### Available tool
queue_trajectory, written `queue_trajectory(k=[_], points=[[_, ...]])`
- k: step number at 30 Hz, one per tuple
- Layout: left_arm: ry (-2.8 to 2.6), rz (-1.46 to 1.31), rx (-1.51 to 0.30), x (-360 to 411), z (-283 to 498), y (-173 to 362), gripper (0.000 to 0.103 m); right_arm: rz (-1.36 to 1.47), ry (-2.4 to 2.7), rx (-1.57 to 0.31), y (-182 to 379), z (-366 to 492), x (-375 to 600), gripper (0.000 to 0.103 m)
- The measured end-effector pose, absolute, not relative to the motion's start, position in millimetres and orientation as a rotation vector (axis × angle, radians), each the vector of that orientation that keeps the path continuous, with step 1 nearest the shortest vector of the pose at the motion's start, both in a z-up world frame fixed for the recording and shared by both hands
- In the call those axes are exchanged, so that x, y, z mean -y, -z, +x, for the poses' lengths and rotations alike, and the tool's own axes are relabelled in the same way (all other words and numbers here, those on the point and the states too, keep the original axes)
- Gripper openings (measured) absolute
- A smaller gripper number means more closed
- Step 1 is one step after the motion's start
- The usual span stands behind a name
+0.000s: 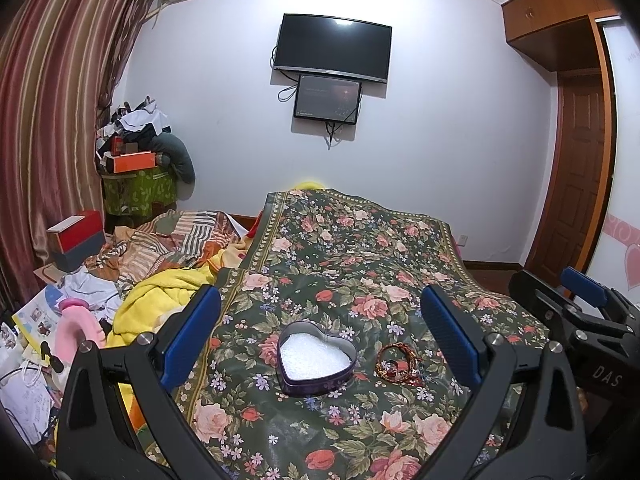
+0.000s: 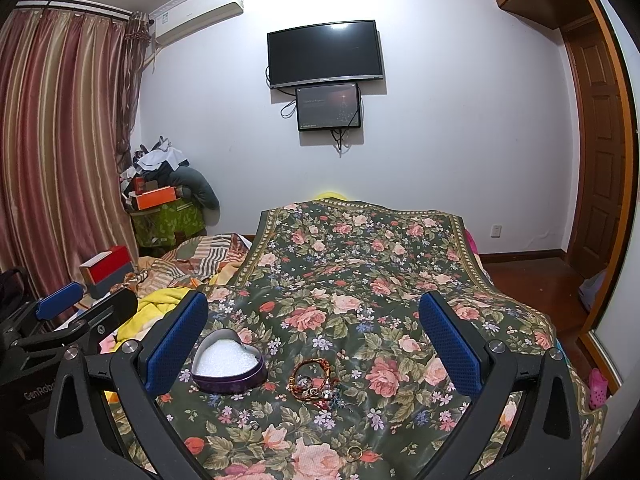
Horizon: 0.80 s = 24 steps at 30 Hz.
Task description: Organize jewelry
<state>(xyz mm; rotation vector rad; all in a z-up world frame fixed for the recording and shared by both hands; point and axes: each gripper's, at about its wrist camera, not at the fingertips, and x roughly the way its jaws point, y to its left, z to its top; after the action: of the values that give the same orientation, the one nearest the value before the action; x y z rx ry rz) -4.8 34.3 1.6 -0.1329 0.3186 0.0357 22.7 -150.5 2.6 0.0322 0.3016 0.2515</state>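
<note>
A purple heart-shaped tin (image 1: 317, 358) with white foam inside sits open on the floral cloth (image 1: 340, 264); it also shows in the right wrist view (image 2: 228, 362). A heap of red corded bracelets (image 1: 398, 366) lies just right of the tin, also in the right wrist view (image 2: 314, 384). A gold ring (image 2: 354, 453) and small silver pieces (image 2: 252, 420) lie nearer on the cloth. My left gripper (image 1: 320, 344) is open above the tin, empty. My right gripper (image 2: 316, 348) is open above the bracelets, empty.
The floral cloth (image 2: 360, 264) covers a raised surface. Crumpled bedding and a yellow blanket (image 1: 160, 292) lie to the left, with boxes (image 1: 76, 240) and clutter. A wooden door (image 2: 600, 184) and a pink shoe (image 2: 598, 388) are at right.
</note>
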Motion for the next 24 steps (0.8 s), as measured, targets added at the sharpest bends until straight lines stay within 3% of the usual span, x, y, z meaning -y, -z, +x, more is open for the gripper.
queue_trajectory(k=[24], points=[[-0.039,-0.135,-0.315,-37.4,-9.7,-6.1,0.100,0.024,-0.254,-0.302,-3.8,22.3,148.7,0.103]])
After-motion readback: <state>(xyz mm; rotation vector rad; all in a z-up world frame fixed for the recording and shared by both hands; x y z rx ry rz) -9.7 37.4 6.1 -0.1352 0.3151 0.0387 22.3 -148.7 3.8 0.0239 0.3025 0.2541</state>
